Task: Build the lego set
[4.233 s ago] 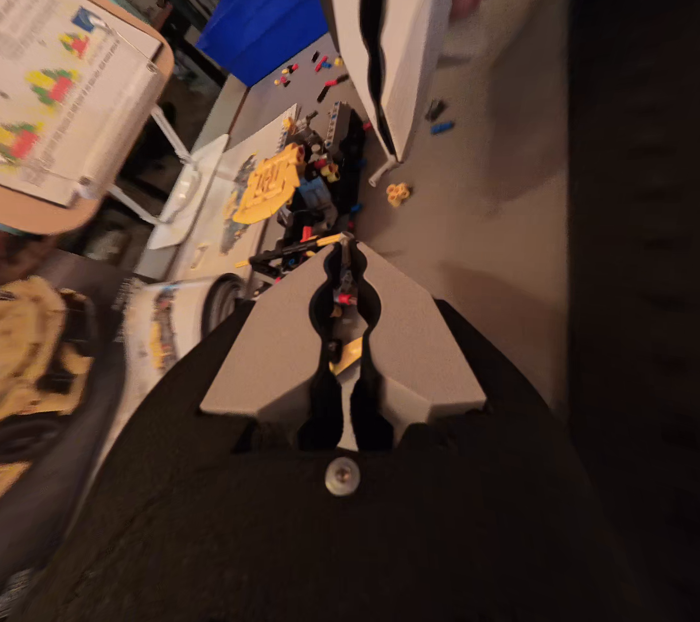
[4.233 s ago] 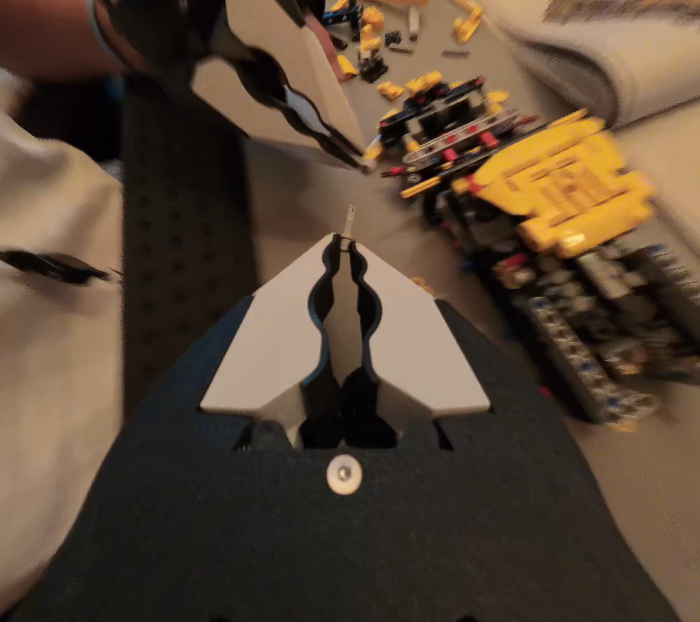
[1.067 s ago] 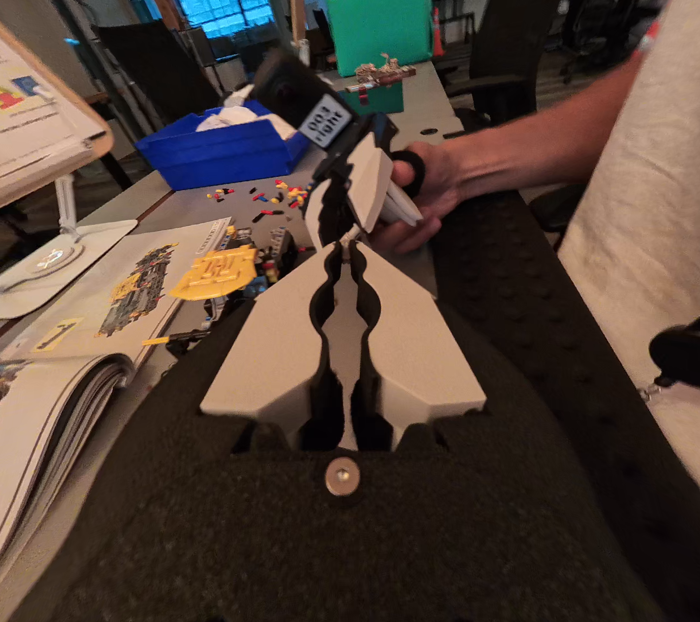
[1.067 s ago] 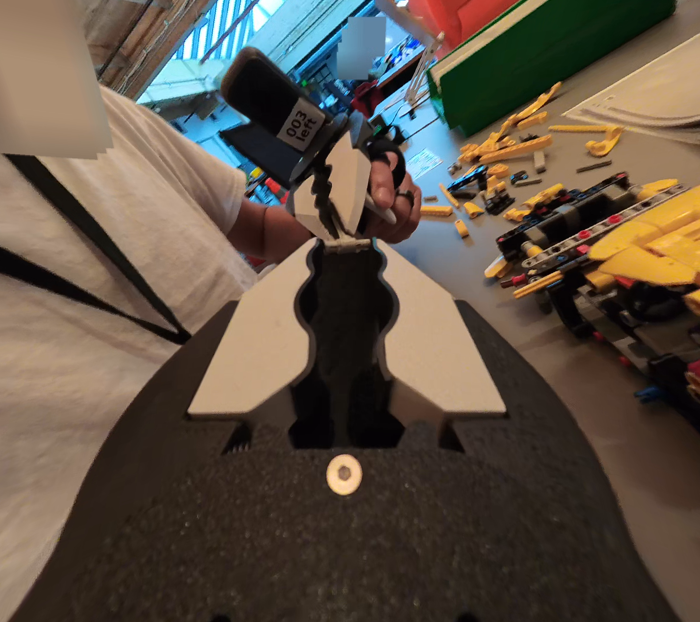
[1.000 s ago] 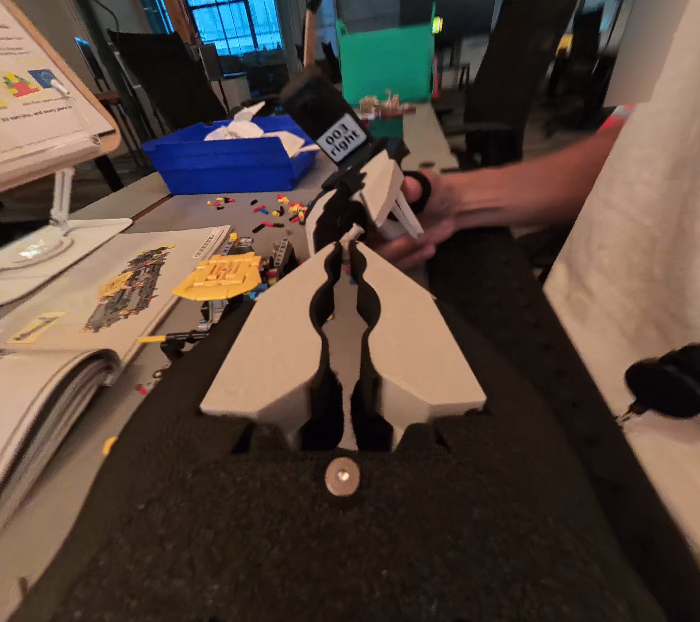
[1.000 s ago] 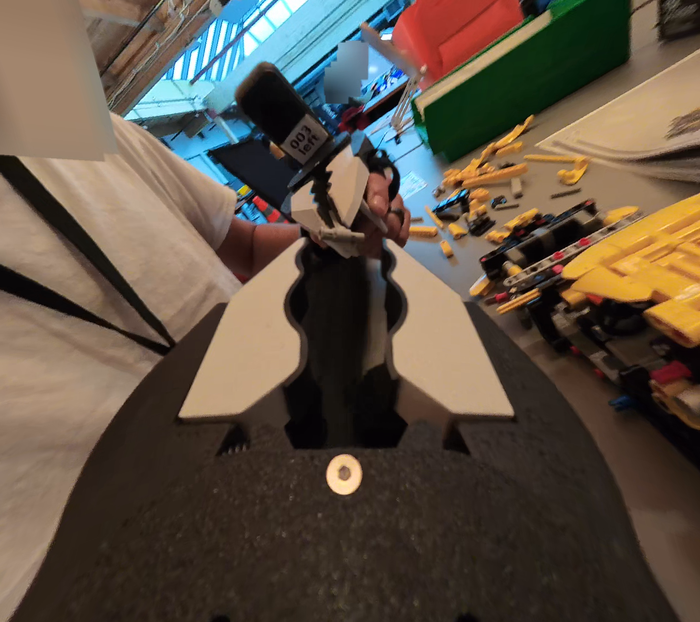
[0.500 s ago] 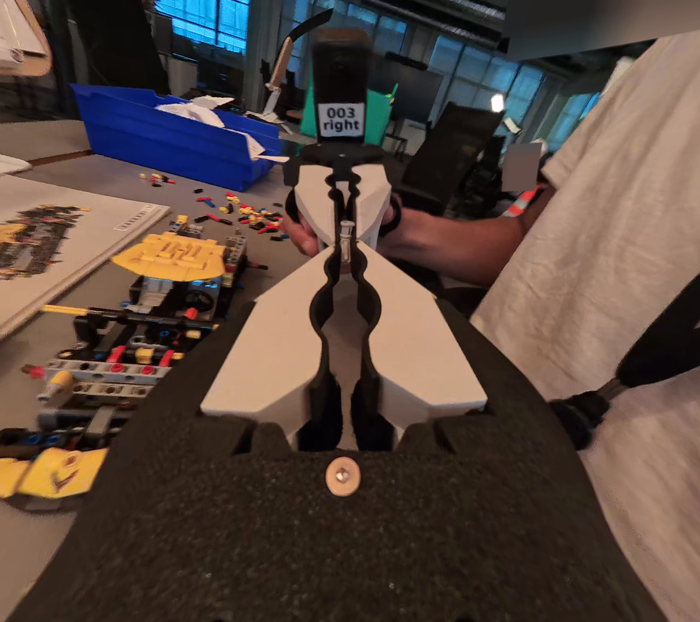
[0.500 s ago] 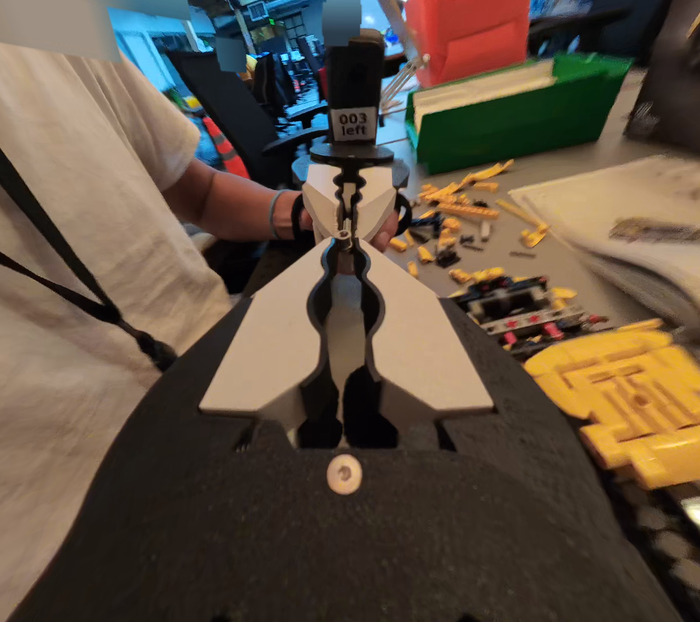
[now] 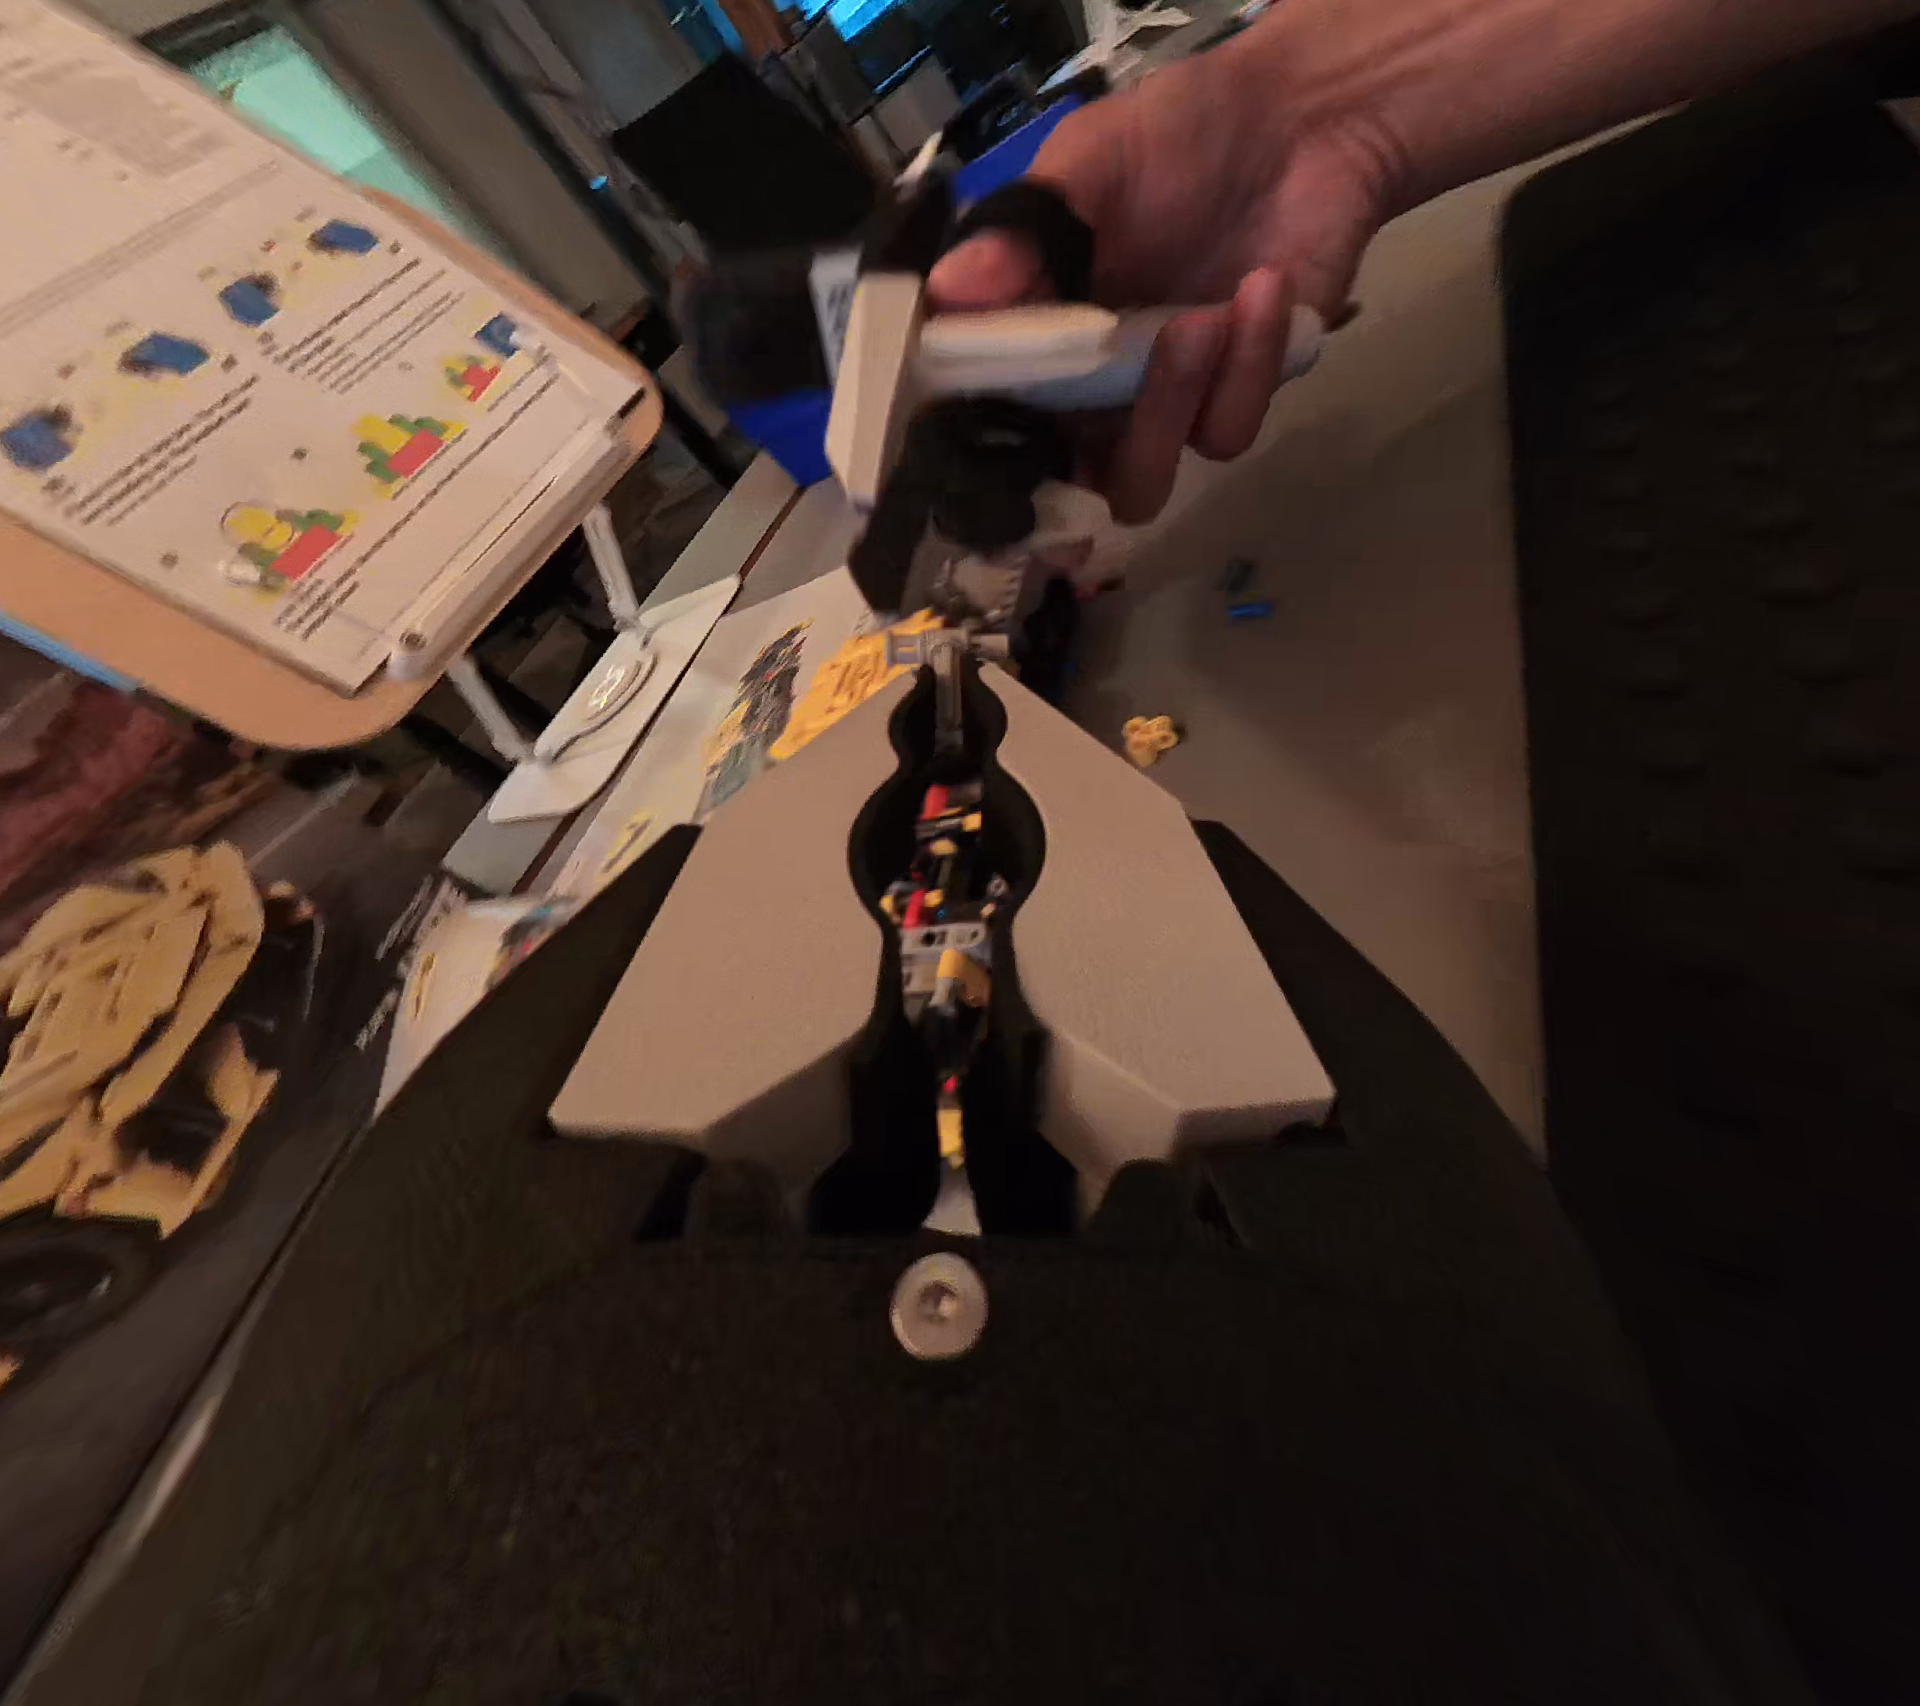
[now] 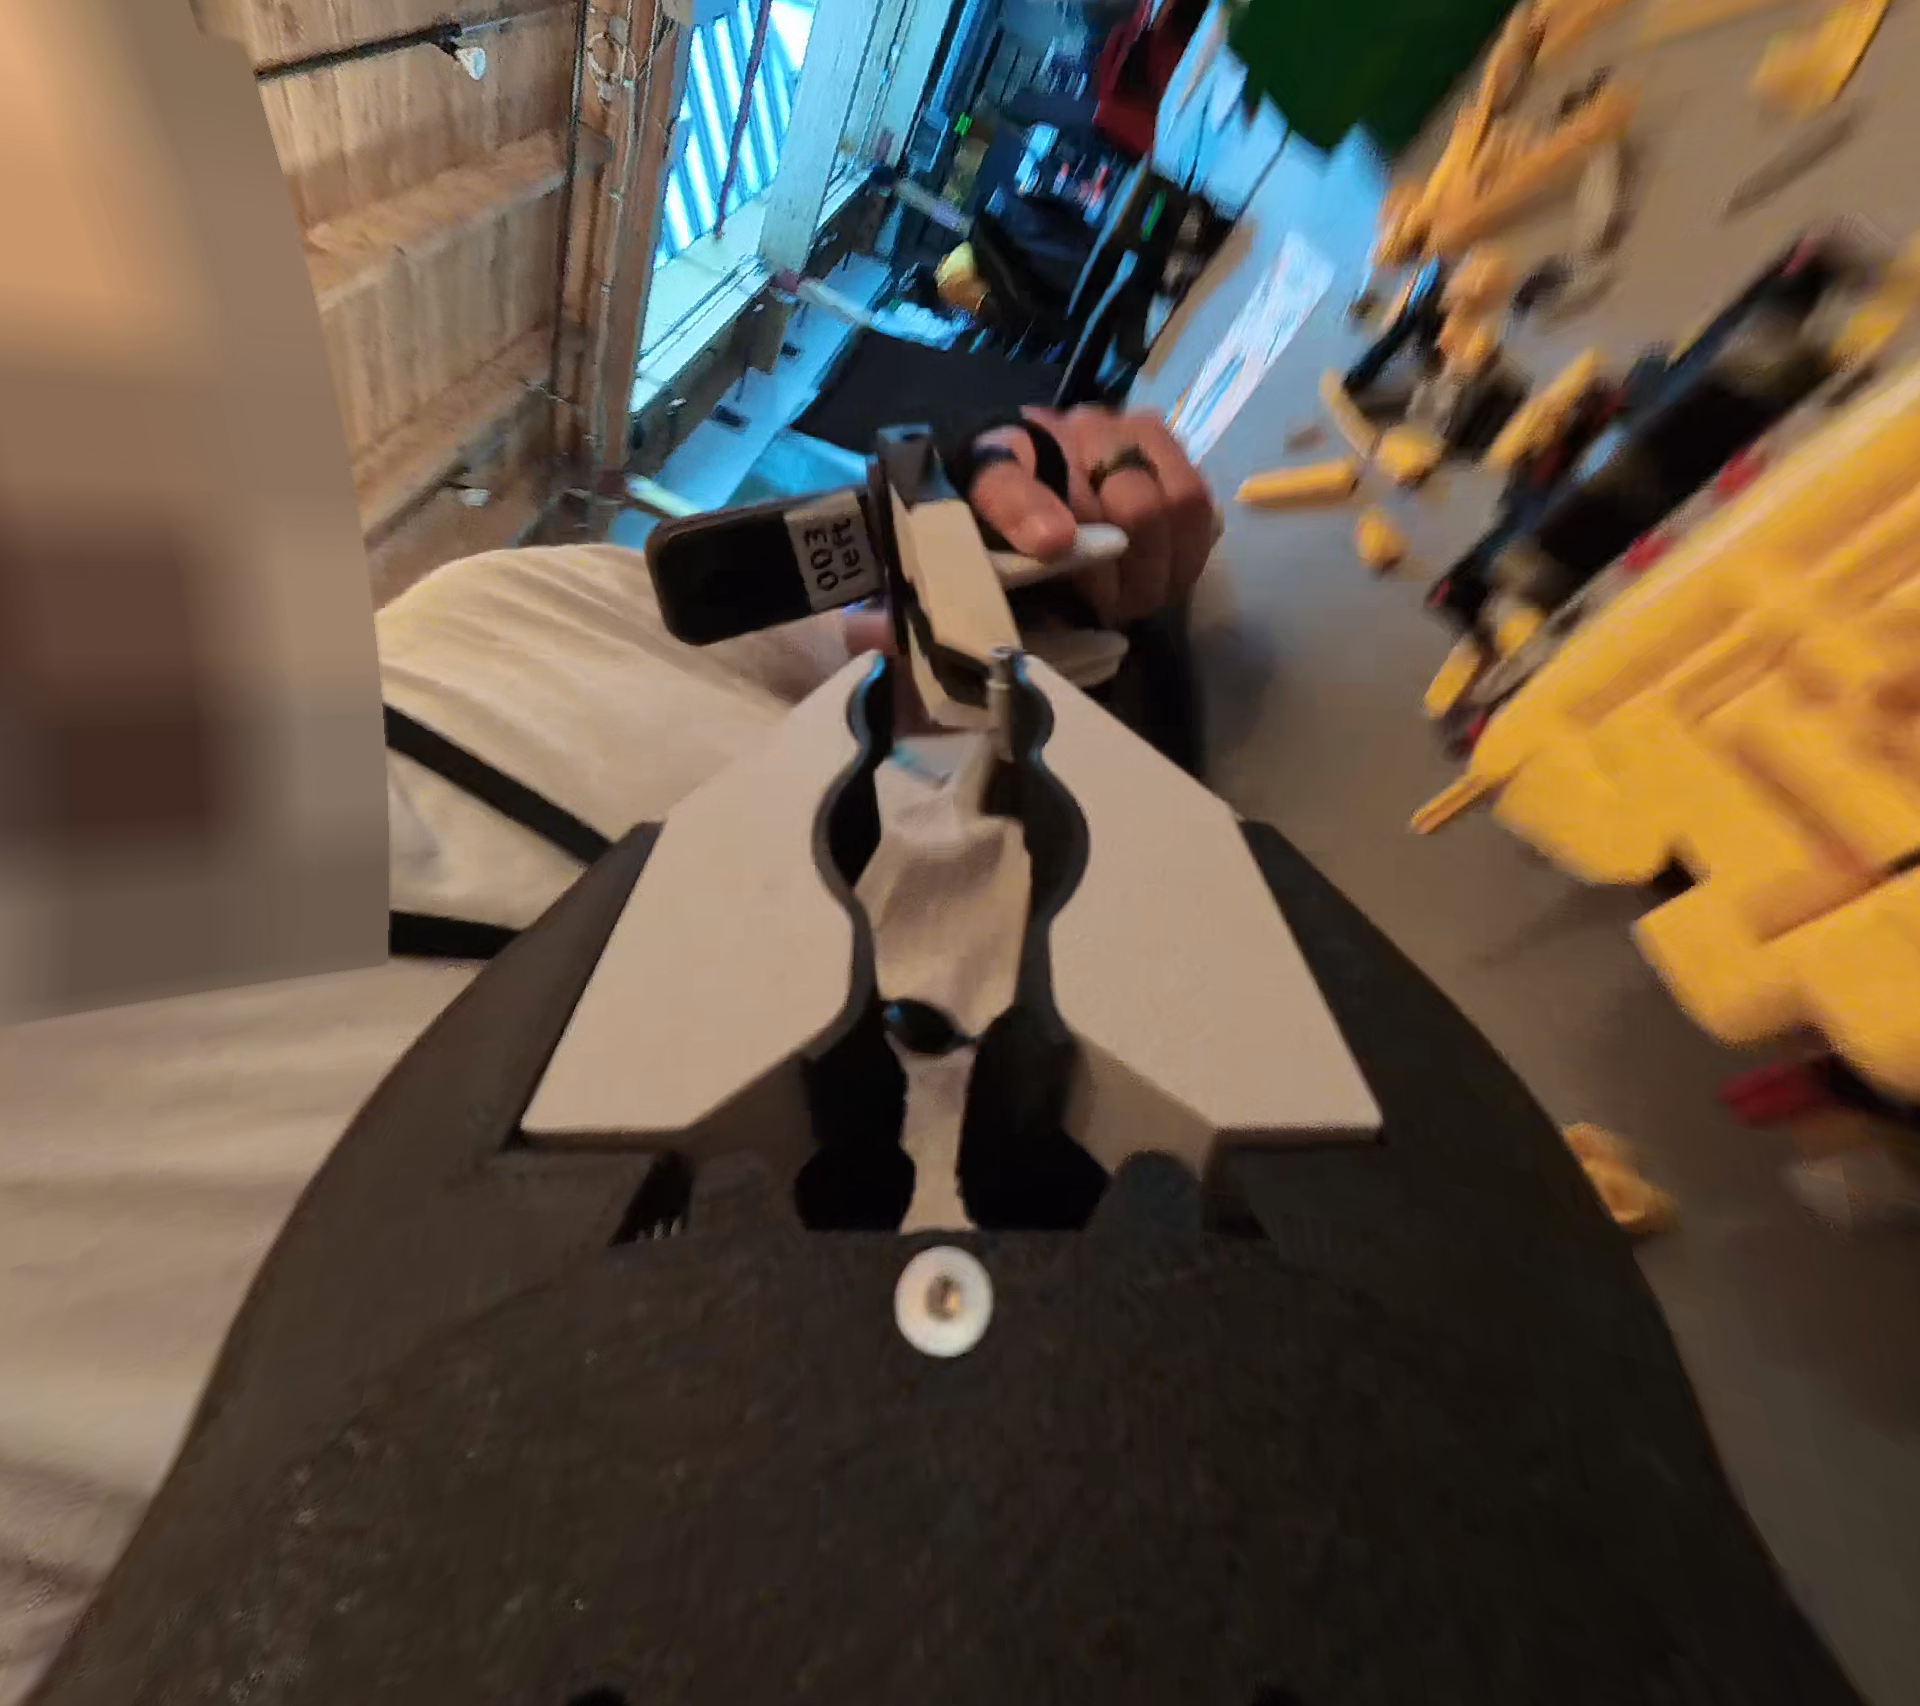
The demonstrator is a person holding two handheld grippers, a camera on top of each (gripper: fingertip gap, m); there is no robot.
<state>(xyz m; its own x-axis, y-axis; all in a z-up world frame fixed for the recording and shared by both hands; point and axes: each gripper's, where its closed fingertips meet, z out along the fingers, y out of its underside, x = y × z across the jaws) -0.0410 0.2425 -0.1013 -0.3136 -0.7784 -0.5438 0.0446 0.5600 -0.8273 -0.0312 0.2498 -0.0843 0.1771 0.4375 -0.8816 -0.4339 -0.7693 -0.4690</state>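
Both tongs are up off the worktop (image 9: 1299, 721) right now, tip to tip. My left tongs (image 9: 948, 682) are pinched down on a thin grey lego axle (image 9: 948, 700), with only a sliver of gap between the jaws, and the axle pokes out past the tips into a small grey connector piece (image 9: 940, 646) sitting crosswise at its end. The right tongs (image 9: 961, 586) come in from above in the left wrist view, held by a hand (image 9: 1174, 285), and they meet that same grey bit, though it's blurry enough there that I can't tell how tightly they've got it. From the right wrist view, the right tongs (image 10: 951, 700) look partly open, jaws a fair way apart, with a grey pin (image 10: 1003, 706) lying against the inner edge of one finger; whether that counts as a real grip, I honestly cannot tell. The left tongs (image 10: 961, 669) show up there too, side-on, with a hand (image 10: 1101, 513) wrapped round the handle. The half-built yellow and black lego model (image 10: 1683, 721) sits on the worktop off to the side of the right view, badly smeared, with loose yellow pieces (image 10: 1538, 129) scattered beyond it. Through the gap in my left tongs I can see part of the model (image 9: 940, 908) below. An open instruction booklet (image 9: 748, 700) lies just past it, a printed sheet on a stand (image 9: 260, 409) sits off to the side, and one small yellow piece (image 9: 1148, 734) lies on its own on the worktop.
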